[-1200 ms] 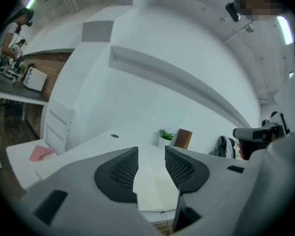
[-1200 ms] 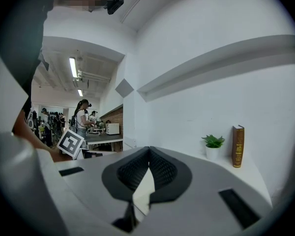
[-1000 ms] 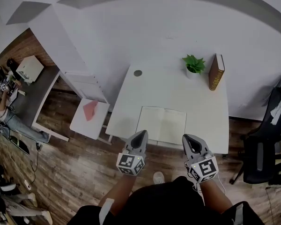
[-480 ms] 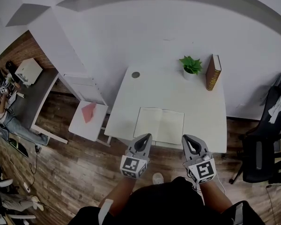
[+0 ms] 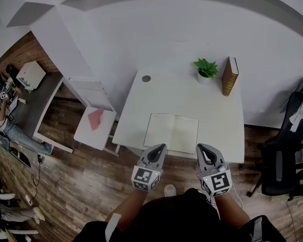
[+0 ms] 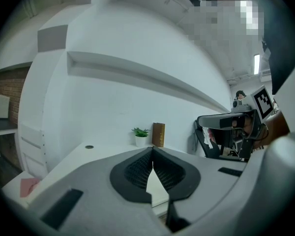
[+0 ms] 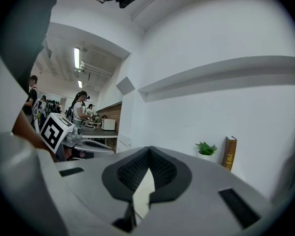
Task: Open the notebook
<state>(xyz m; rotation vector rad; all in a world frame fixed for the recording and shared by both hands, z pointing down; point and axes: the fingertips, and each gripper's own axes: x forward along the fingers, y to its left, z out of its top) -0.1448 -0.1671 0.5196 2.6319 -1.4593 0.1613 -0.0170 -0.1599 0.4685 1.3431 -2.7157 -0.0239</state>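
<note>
Shows the notebook [image 5: 171,133] already open, flat and pages up on the table [image 5: 212,102], close to its near edge. Holds the left gripper [image 5: 159,147] low at that edge, tip over the notebook's near left part; jaws shut tip to tip, pads [image 6: 136,170] meeting, nothing gripped, only a pale sliver of page visible through the gap below them. Holds the right gripper [image 5: 204,147] alongside, just beside the notebook's near right corner; jaws likewise closed at the tips, empty. Cannot tell whether either tip touches paper. At the table's far side: plant [image 5: 206,68], with a book [image 5: 230,76] upright just beside it, and a small round disc [image 5: 146,78] at the far left corner. Off to the right, a chair [image 5: 283,160].
</note>
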